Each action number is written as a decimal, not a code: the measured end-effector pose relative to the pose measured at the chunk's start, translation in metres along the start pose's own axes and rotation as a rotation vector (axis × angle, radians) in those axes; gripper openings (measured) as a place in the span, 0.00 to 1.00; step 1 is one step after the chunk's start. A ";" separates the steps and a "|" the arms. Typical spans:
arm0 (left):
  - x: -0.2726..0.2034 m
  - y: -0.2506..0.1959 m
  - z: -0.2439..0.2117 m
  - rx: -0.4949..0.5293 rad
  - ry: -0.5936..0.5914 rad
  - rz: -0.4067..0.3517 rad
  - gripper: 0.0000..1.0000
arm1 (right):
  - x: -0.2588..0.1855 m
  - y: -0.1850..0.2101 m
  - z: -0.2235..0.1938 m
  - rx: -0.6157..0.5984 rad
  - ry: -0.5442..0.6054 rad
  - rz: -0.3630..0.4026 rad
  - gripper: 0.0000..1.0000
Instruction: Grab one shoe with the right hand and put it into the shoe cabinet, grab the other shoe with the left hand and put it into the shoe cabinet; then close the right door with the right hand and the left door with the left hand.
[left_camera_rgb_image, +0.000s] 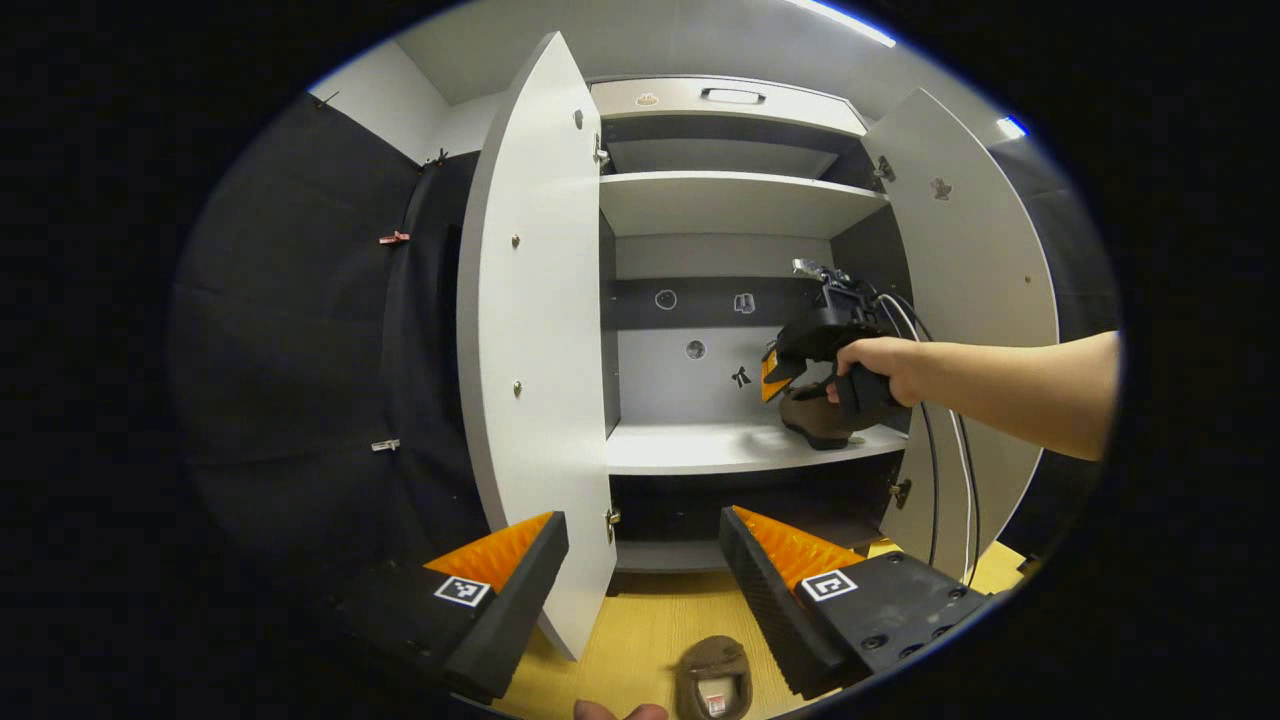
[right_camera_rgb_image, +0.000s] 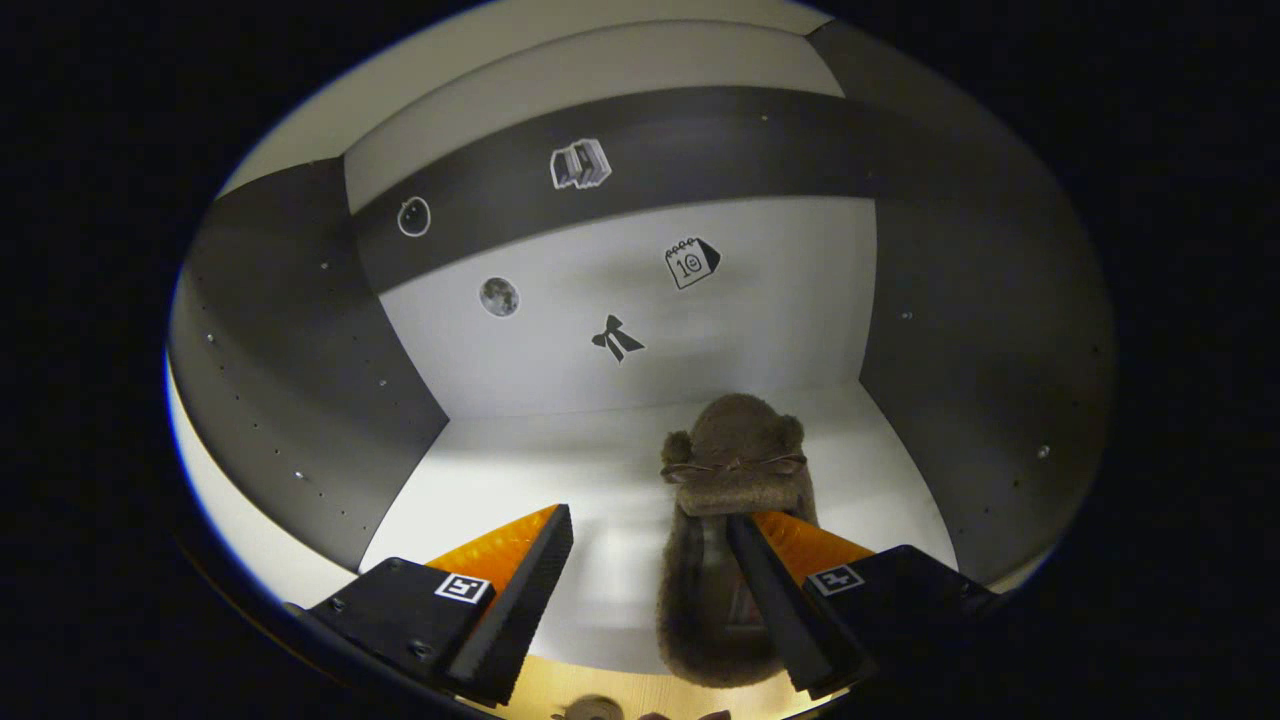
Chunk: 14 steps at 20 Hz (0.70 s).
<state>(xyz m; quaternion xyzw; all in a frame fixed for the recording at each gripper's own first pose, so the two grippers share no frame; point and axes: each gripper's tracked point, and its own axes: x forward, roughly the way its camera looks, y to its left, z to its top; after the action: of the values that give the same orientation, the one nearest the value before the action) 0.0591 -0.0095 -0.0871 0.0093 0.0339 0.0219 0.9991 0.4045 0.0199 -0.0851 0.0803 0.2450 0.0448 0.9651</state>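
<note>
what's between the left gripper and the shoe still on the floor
Nothing. In the left gripper view, the left gripper hangs open above the shoe, with bare wooden floor showing between.

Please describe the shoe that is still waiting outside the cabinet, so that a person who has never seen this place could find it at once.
Start from the shoe cabinet with both doors open, then look down to the wooden floor in front of it. There lies a brown fuzzy slipper, just below the left gripper. Its twin lies on the cabinet shelf; this one is on the floor.
</note>
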 end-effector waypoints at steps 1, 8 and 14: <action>-0.001 0.000 -0.002 -0.001 0.004 -0.002 0.96 | -0.009 0.000 0.003 0.004 -0.019 0.002 0.99; -0.008 -0.010 -0.026 -0.022 0.042 -0.036 0.96 | -0.098 0.018 0.032 -0.008 -0.279 0.102 0.98; -0.020 -0.024 -0.140 -0.025 0.311 -0.081 0.96 | -0.197 0.015 0.020 -0.103 -0.514 0.092 0.98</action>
<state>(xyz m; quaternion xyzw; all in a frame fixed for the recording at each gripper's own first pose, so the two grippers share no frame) 0.0306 -0.0319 -0.2260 -0.0081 0.1883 -0.0167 0.9819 0.2409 0.0070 0.0262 0.0509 -0.0145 0.0794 0.9954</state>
